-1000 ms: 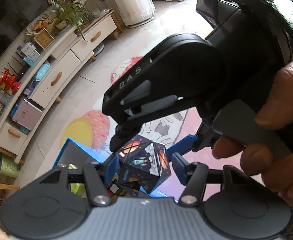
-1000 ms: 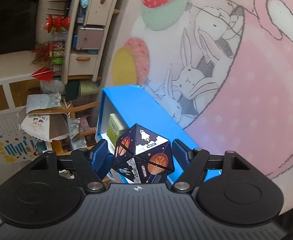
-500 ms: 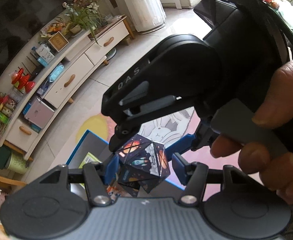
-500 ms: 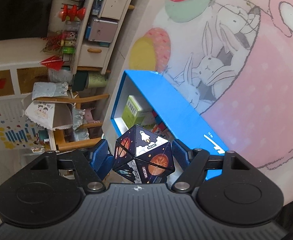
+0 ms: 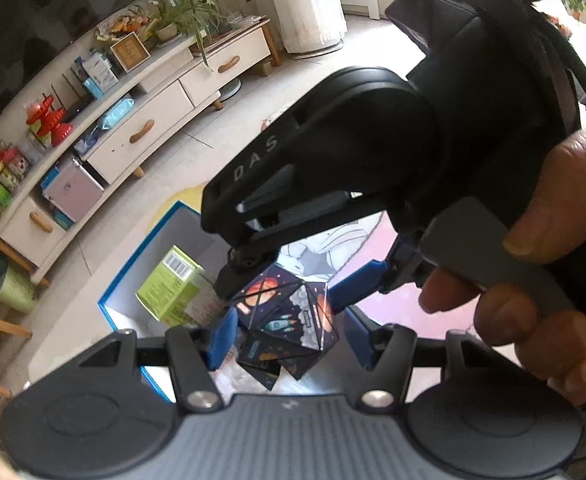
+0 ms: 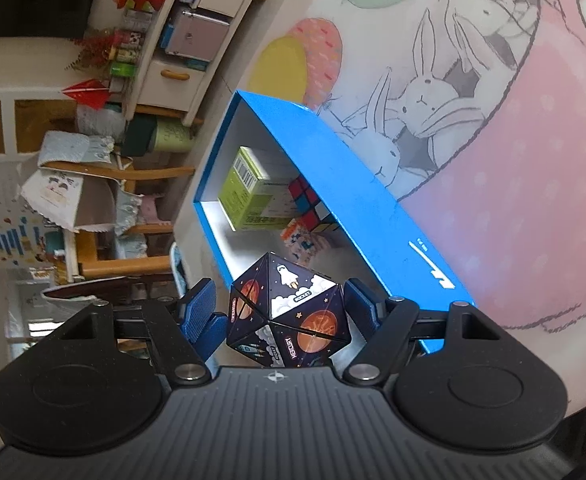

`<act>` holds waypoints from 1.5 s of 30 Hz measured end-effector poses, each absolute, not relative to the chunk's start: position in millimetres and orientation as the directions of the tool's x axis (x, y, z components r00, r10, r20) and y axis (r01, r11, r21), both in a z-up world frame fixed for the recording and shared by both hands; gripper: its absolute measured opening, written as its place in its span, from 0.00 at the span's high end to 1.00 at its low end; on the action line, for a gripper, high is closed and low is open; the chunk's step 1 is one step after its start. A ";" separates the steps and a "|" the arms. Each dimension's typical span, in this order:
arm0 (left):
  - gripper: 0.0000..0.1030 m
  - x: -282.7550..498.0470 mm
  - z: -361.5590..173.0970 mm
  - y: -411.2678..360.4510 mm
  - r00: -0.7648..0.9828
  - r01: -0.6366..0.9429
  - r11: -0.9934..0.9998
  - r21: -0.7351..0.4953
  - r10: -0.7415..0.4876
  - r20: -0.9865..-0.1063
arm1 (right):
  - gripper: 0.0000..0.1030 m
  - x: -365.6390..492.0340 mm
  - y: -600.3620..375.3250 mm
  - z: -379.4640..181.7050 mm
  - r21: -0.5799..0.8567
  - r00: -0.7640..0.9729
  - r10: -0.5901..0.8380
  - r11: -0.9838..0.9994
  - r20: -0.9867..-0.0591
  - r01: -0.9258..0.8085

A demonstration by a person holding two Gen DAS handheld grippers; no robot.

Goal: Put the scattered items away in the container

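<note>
1. Two handheld grippers are in view, above a blue box (image 6: pixel 333 148) that stands open on a floor rug (image 6: pixel 513 168) printed with rabbits and a pink cup.
2. In the right wrist view, the right gripper (image 6: pixel 281 304) has its blue fingers (image 6: pixel 201 312) pressed against both sides of a dark, many-sided puzzle (image 6: pixel 289 320) printed with rockets and orange planets.
3. The puzzle is in the air, clamped in those fingers, over the near end of the box and not touching it.
4. In the left wrist view, the left gripper (image 5: pixel 289 336) has its fingers apart, one to either side of the puzzle; they do not appear to grip it.
5. The same view shows the right gripper from the side, reaching in from the upper right, with the person's right hand (image 5: pixel 533 280) wrapped around its handle and trigger.
6. Inside the box, near its far end, stands a lime-green carton (image 6: pixel 249 196) with a barcode on one face.
7. Just beside the carton, against the long wall of the box, sits a colour cube (image 6: pixel 307 196) with red, blue and black squares.
8. Below the cube lies a small orange and white patterned item (image 6: pixel 303 240), too blurred to identify.
9. Beyond the rug, a long white cabinet (image 5: pixel 161 128) with wooden handles runs along the wall.
</note>
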State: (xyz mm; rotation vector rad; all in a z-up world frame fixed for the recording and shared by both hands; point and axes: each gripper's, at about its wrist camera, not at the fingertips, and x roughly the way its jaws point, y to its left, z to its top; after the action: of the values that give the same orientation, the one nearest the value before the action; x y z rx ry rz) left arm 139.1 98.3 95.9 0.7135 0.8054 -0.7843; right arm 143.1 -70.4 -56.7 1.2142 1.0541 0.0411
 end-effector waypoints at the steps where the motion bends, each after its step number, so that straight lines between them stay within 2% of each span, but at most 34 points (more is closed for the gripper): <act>1: 0.42 139.8 94.0 99.1 0.453 0.819 0.518 0.245 -0.325 -0.830 | 0.13 143.5 -69.2 -55.7 0.766 0.552 0.531 0.422 -0.643 0.485; 8: 0.46 142.4 83.3 106.5 0.427 0.821 0.535 0.203 -0.339 -0.838 | 0.14 144.6 -71.0 -54.3 0.758 0.557 0.515 0.447 -0.652 0.475; 24: 0.46 141.8 77.5 108.9 0.426 0.813 0.548 0.196 -0.332 -0.841 | 0.14 144.4 -73.2 -49.2 0.748 0.561 0.497 0.482 -0.662 0.456; 33: 0.45 140.0 81.7 116.0 0.467 0.771 0.609 0.187 -0.341 -0.816 | 0.14 140.4 -82.7 -36.9 0.719 0.578 0.448 0.555 -0.682 0.418; 37: 0.43 137.1 82.1 122.8 0.506 0.713 0.680 0.173 -0.328 -0.798 | 0.14 134.6 -86.7 -28.2 0.689 0.593 0.408 0.617 -0.694 0.381; 41: 0.31 132.4 81.8 129.8 0.547 0.640 0.752 0.158 -0.302 -0.781 | 0.12 126.5 -87.9 -18.1 0.665 0.612 0.385 0.671 -0.690 0.328; 45: 0.28 126.7 78.2 133.5 0.582 0.554 0.819 0.150 -0.253 -0.773 | 0.10 118.0 -85.3 -8.0 0.624 0.632 0.355 0.734 -0.689 0.268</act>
State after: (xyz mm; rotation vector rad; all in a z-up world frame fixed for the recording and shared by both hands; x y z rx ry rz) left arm 126.7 133.5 78.2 0.4000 0.8237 -0.4853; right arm 118.0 -85.3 -8.0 0.7723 0.9091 0.0559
